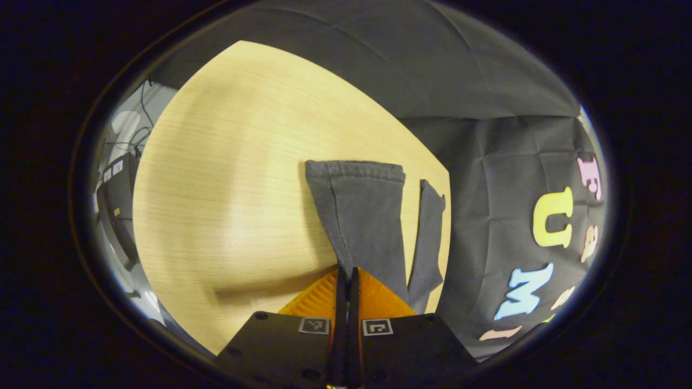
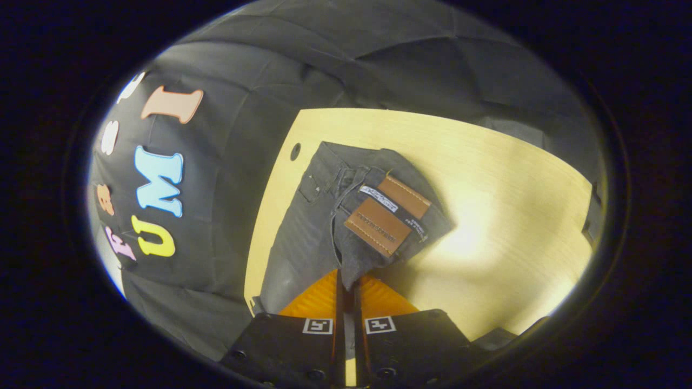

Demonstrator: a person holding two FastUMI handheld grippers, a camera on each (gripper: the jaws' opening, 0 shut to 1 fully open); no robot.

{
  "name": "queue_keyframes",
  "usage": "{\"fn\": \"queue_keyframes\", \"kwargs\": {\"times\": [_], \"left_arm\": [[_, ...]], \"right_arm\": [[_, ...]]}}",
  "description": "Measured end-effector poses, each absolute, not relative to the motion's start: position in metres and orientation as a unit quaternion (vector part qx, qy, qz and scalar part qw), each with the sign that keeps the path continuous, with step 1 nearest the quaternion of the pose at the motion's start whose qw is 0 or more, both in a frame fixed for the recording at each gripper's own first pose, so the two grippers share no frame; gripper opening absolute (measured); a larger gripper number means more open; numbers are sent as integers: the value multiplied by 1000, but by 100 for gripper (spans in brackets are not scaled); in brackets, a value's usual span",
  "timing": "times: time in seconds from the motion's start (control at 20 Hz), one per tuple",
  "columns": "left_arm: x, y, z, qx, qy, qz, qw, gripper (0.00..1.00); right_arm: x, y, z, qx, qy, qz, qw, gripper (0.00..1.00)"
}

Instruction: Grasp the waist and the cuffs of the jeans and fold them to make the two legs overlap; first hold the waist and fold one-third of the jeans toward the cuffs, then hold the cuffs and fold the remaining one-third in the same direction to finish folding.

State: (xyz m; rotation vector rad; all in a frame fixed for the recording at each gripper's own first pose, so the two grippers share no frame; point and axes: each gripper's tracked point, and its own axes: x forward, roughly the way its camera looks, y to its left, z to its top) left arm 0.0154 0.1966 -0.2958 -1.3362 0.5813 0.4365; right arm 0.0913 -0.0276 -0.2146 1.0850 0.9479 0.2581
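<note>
Denim is pinched in both tools: my left gripper (image 1: 347,278) is clenched on a leg of the jeans (image 1: 359,221) at lower centre of the left gripper view, and my right gripper (image 2: 348,283) is clamped on the waist end (image 2: 373,216), where the brown leather patch (image 2: 386,213) sits mid-frame in the right gripper view. I judge this as the first fold, bringing one leg over the other. To do it well I would lift both ends together, keep the fabric taut between them and lay the edges flush.

The jeans lie on the wooden table (image 1: 232,178). Their long axis climbs the frame: the held leg's cuff (image 1: 354,168) points up, the other leg (image 1: 430,237) lies just right, by the table edge.
</note>
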Motion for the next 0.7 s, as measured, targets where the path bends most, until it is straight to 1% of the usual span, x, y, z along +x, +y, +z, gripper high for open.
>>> {"fn": "queue_keyframes", "kwargs": {"times": [0.1, 0.15, 0.2, 0.35, 0.45, 0.6, 0.65, 0.7], "left_arm": [[31, 183, -282, -608, 260, 172, 731, 8], [39, 176, -272, -615, 255, 161, 729, 8], [47, 170, -265, -624, 248, 150, 726, 8], [68, 152, -243, -664, 225, 123, 703, 8], [87, 145, -237, -686, 213, 117, 686, 8], [129, 138, -217, -718, 195, 104, 660, 8], [143, 138, -209, -719, 194, 101, 660, 8], [166, 123, -202, -712, 199, 99, 667, 7]], "right_arm": [[94, -33, -212, 490, 434, 131, 745, 7], [95, -35, -209, 491, 434, 140, 742, 4], [96, -38, -207, 494, 433, 148, 739, 4], [106, -47, -196, 514, 424, 175, 725, 3], [112, -53, -189, 528, 420, 191, 713, 3], [128, -68, -175, 542, 411, 214, 701, 3], [138, -74, -169, 548, 406, 221, 697, 7], [147, -78, -166, 555, 404, 228, 690, 2]]}}
